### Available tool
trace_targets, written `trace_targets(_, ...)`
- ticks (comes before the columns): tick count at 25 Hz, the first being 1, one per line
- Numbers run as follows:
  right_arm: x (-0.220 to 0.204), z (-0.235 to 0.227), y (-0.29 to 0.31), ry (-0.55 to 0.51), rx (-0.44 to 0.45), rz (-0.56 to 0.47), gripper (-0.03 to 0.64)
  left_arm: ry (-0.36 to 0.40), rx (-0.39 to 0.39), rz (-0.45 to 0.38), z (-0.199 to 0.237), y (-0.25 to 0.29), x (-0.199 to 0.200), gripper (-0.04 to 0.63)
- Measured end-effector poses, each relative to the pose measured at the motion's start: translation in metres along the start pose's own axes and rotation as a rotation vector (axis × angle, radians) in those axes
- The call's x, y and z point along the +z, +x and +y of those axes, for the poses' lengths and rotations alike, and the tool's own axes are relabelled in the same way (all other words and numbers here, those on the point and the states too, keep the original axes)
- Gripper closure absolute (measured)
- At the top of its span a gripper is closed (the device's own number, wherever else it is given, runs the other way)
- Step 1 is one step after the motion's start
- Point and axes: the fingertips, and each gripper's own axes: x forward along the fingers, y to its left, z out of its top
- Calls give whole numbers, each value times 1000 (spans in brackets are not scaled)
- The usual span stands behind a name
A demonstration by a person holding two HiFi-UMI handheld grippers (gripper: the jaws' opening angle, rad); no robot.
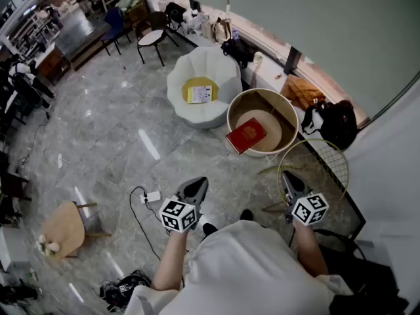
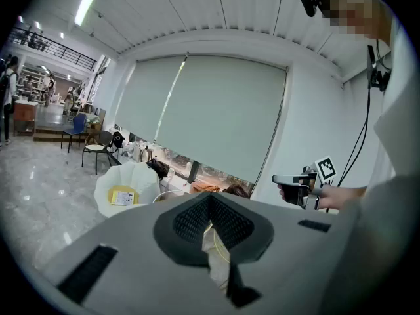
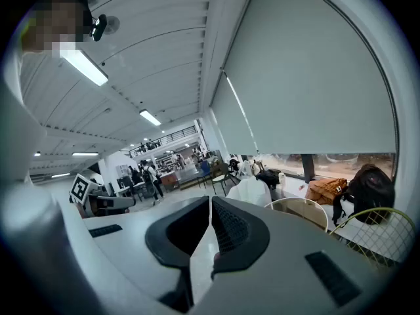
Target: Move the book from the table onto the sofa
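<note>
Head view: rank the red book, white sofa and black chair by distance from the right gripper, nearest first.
1. Red book, on the round table just ahead of the right gripper.
2. White sofa, beyond the table, further left.
3. Black chair, far upper left of the view.

Book (image 1: pixel 246 135) on table (image 1: pixel 262 91), sofa (image 1: pixel 216 67) beside.
The book lies at the table's seven o'clock rim; the sofa stands at its ten o'clock.
</note>
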Motion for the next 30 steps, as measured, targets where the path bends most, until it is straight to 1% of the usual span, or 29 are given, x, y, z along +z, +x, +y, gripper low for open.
trace_targets(13,3,-11,4,4,14,13,575,-5,9,17,-3,10,1,594)
trace_targets(21,2,-35,7,14,29,48,575,-23,33,18,-8,28,-4,594)
trace_targets(26,4,-58,11,15,59,56,575,-37,62,-4,-10,45,-7,594)
trace_targets(30,0,-71,15,-13,100,89,575,-47,91,-13,-11,56,-9,594)
